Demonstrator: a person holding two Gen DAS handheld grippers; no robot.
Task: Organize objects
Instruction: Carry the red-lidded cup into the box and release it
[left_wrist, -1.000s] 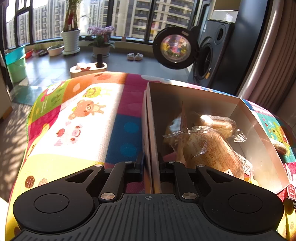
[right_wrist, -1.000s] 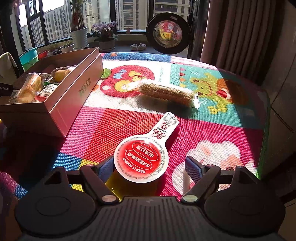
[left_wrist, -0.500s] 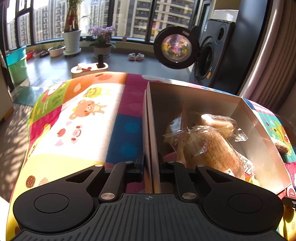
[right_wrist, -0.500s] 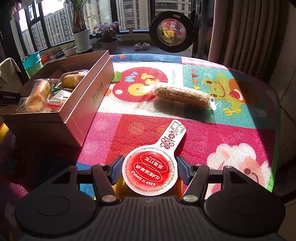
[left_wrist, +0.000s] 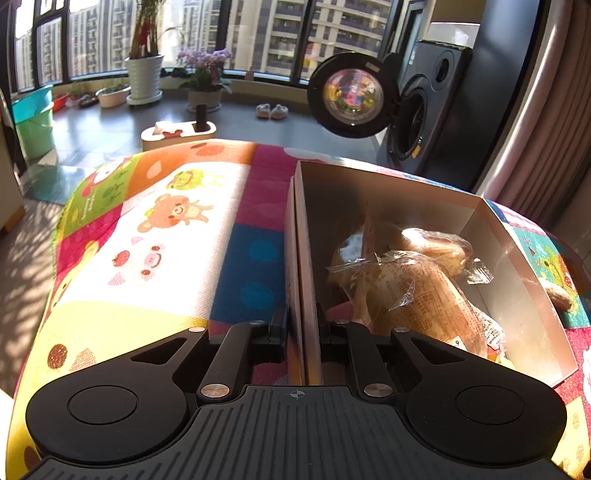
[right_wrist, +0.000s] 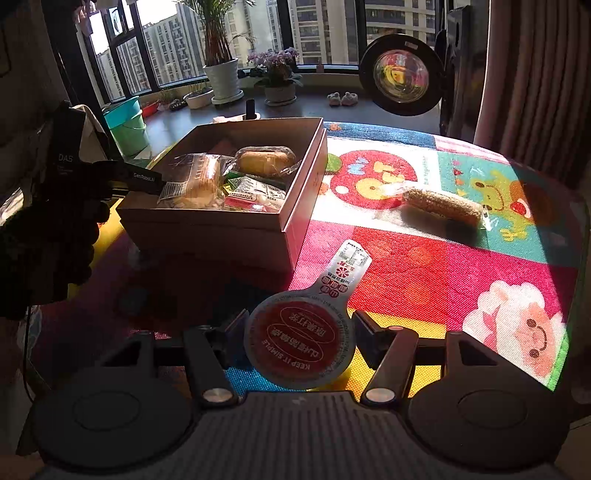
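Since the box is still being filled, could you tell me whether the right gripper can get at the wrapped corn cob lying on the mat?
Probably not right now: the right gripper is shut on the red-lidded round cup. The path to the wrapped corn cob across the colourful mat looks clear.

Snack packets (right_wrist: 225, 177) in box (right_wrist: 295, 206), corn bar (right_wrist: 439, 203) right of it, on mat (right_wrist: 424, 269)

Right gripper (right_wrist: 299, 328) clamped on a red-lidded cup (right_wrist: 300, 341).
Its foil tab points ahead from between the fingers; beyond the left finger (right_wrist: 236, 326) sits the open box (right_wrist: 291, 206) of wrapped bread, and ahead of the right finger lies a wrapped corn cob (right_wrist: 441, 202).
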